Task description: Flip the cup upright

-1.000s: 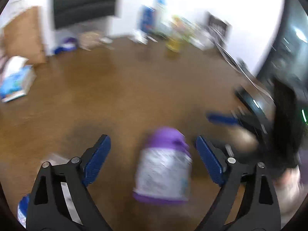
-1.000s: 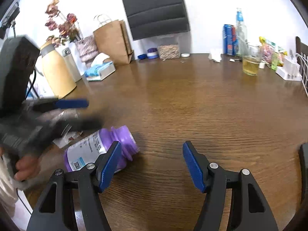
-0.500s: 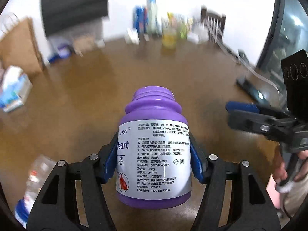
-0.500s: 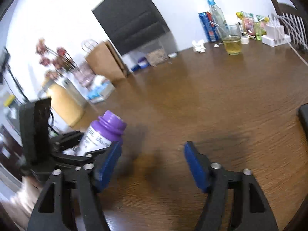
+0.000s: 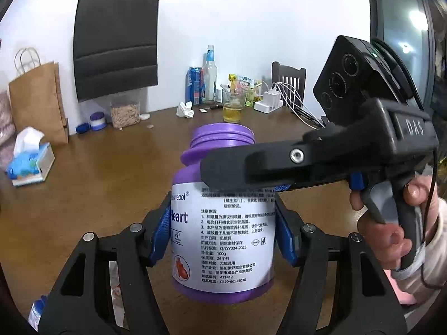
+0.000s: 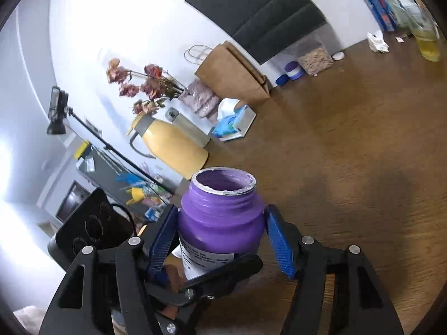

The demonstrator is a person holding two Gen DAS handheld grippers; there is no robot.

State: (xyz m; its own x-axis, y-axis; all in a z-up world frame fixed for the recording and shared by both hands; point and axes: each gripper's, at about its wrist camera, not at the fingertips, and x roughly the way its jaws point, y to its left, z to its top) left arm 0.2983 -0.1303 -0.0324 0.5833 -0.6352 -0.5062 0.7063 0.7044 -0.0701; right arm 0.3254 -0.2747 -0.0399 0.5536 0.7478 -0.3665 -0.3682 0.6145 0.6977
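Observation:
The cup is a purple jar (image 5: 223,234) with a white printed label and no lid. It is upright with its mouth up, held above the wooden table (image 5: 111,173). My left gripper (image 5: 222,223) is shut on the labelled body. In the right wrist view the jar's shoulder (image 6: 220,223) sits between the blue pads of my right gripper (image 6: 220,229), which stands open with small gaps at the pads. One black right finger (image 5: 245,167) crosses in front of the jar's neck. A left finger (image 6: 223,273) shows below the label.
A hand (image 5: 391,237) holds the right gripper's handle. A tissue box (image 5: 30,162), a brown paper bag (image 5: 36,100), a glass of yellow liquid (image 5: 232,109), a can and a bottle line the table's far side. A yellow thermos jug (image 6: 173,145) and dried flowers stand at the left.
My left gripper closed on the lying jar, lifted it and turned it mouth-up. My right gripper has come in from the right and now straddles the jar's shoulder.

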